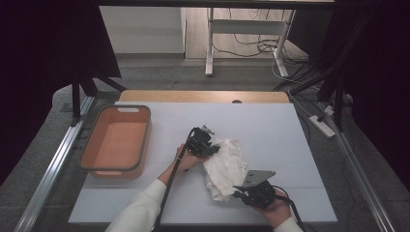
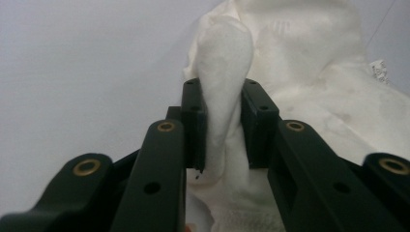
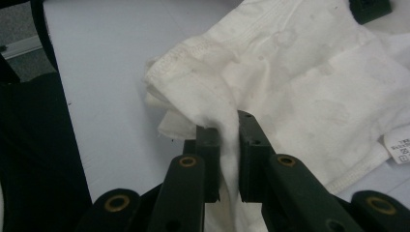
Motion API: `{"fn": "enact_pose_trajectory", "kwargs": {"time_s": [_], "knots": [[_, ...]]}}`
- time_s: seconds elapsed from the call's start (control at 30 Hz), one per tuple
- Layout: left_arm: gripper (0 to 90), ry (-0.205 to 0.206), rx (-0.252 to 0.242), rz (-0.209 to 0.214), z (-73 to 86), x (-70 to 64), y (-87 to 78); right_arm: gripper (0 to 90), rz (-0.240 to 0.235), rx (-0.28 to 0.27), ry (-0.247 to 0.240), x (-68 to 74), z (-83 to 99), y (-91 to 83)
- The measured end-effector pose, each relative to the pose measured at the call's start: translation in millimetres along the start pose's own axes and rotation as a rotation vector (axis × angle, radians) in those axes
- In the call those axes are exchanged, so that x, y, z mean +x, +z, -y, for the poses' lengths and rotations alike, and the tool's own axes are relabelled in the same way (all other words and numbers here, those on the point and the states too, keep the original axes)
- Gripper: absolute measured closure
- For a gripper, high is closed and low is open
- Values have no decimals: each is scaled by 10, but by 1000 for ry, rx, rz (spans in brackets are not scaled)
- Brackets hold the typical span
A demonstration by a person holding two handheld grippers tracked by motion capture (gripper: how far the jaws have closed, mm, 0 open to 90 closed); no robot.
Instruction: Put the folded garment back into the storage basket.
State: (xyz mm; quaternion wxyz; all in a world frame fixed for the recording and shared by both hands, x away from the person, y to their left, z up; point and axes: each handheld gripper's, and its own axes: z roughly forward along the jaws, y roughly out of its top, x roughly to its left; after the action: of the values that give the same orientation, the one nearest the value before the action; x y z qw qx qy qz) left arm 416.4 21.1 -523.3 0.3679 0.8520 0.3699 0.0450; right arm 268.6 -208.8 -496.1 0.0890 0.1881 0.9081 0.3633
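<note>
Both grippers, left (image 1: 209,147) and right (image 1: 240,192), pinch folds of the cloth (image 1: 223,166). Soft, light, floppy; grip hems, not bulk.

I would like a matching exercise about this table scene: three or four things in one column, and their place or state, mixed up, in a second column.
Things:
1. cloth
2. tub
3. left tongs
4. right tongs

Place or state:
a. orange, at the table's left side
b. shut on the cloth's near end
c. white, crumpled at the middle of the table
d. shut on the cloth's far end

Pairs: 1-c, 2-a, 3-d, 4-b
</note>
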Motion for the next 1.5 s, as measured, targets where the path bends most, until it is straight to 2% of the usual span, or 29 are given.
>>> {"fn": "enact_pose_trajectory", "kwargs": {"time_s": [0.13, 0.27, 0.63, 1.17, 1.5], "knots": [[747, -17, -30, 10, -12, -2, -49, 816, 11, -23, 1, -3, -8, -35], [750, -16, -65, 13, -33, -22, -110, 816, 26, -47, 5, -8, -17, -83], [753, -25, -122, 40, -59, -35, -208, 816, 48, -86, 10, -10, -35, -157], [754, -20, -175, 53, -100, -77, -345, 816, 48, -136, 25, 27, -74, -216], [754, -18, -190, 54, -116, -87, -405, 816, 55, -144, 26, 29, -80, -222]]}}
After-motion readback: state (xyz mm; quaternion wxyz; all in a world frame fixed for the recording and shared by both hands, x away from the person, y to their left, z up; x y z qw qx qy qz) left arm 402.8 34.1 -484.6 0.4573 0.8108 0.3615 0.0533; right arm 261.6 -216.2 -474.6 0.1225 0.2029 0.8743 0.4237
